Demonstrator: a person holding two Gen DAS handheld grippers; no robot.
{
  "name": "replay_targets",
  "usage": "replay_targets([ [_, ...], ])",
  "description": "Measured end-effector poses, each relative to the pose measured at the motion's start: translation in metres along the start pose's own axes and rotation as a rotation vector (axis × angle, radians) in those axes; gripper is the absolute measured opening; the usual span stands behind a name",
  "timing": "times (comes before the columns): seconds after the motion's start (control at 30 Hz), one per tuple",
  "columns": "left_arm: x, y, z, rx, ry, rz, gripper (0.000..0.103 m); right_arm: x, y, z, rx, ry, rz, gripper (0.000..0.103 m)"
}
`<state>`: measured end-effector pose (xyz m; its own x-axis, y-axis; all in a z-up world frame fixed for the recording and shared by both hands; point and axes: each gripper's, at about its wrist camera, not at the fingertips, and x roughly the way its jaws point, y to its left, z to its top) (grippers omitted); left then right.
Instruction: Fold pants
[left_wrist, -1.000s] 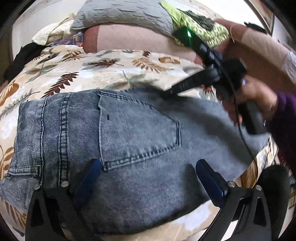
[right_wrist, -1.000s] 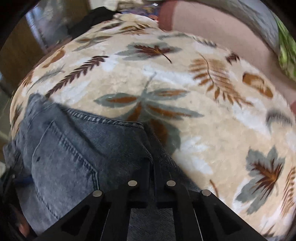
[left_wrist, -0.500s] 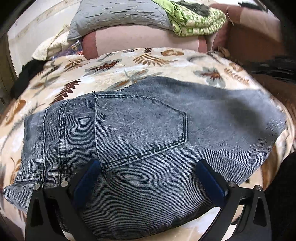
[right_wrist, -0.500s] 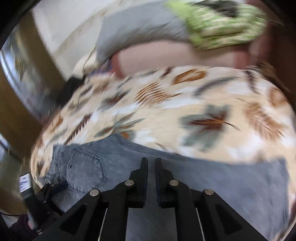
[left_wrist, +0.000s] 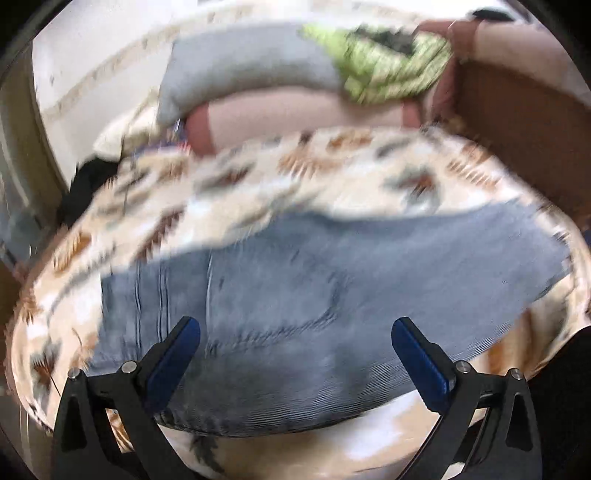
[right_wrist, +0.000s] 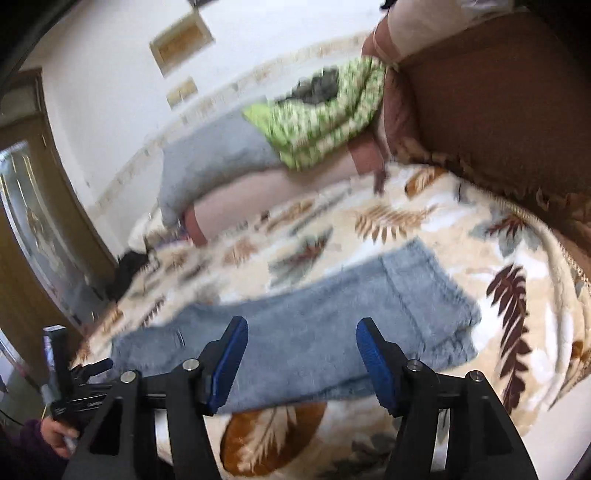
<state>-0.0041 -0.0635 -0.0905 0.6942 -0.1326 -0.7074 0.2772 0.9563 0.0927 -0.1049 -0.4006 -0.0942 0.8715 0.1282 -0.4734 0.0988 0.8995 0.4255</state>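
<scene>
Grey-blue jeans (left_wrist: 314, 314) lie folded flat on a leaf-patterned blanket, back pocket up. In the right wrist view the jeans (right_wrist: 332, 325) stretch from the waist at the left to the leg end at the right. My left gripper (left_wrist: 295, 339) is open and empty, raised over the near edge of the jeans. My right gripper (right_wrist: 302, 343) is open and empty, raised above the jeans' middle. The left gripper's body (right_wrist: 74, 380) shows at the lower left of the right wrist view.
The leaf-patterned blanket (right_wrist: 461, 229) covers the bed. A grey pillow (left_wrist: 243, 70), a green patterned cloth (left_wrist: 384, 66) and a pink bolster (left_wrist: 303, 114) lie at the far end. A brown headboard (right_wrist: 498, 103) stands at the right. A wooden door (right_wrist: 40, 229) is at the left.
My right gripper has opened, let go of the jeans and lifted back. Both grippers have pulled up and away; the jeans lie still on the blanket.
</scene>
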Motion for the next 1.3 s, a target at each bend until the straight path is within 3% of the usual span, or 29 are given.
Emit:
replay_targets([
  [0.13,-0.048,-0.023,0.034,-0.008,-0.114,-0.036,0.103,-0.002,-0.004,0.001,0.042,-0.014,0.030,0.066],
  [0.23,-0.062,-0.029,0.051,-0.068,-0.134,-0.034,0.103,-0.007,-0.002,-0.001,0.026,-0.042,0.038,0.066],
  [0.4,-0.056,-0.039,0.049,-0.107,-0.117,0.022,0.103,-0.013,0.009,-0.005,-0.061,-0.074,-0.001,0.066],
  [0.53,-0.047,-0.044,0.036,-0.113,-0.060,0.018,0.103,-0.006,0.008,-0.005,-0.062,-0.042,-0.004,0.066],
  [0.7,-0.044,-0.049,0.033,-0.088,-0.055,0.019,0.103,-0.002,0.008,-0.006,-0.066,-0.030,-0.018,0.066],
  [0.93,-0.046,-0.040,0.034,-0.095,-0.085,0.061,0.103,0.004,0.008,-0.005,-0.082,-0.003,-0.031,0.066],
  [1.3,-0.031,-0.024,0.025,-0.122,-0.030,0.119,0.103,0.013,0.016,-0.007,-0.107,0.025,-0.061,0.067],
])
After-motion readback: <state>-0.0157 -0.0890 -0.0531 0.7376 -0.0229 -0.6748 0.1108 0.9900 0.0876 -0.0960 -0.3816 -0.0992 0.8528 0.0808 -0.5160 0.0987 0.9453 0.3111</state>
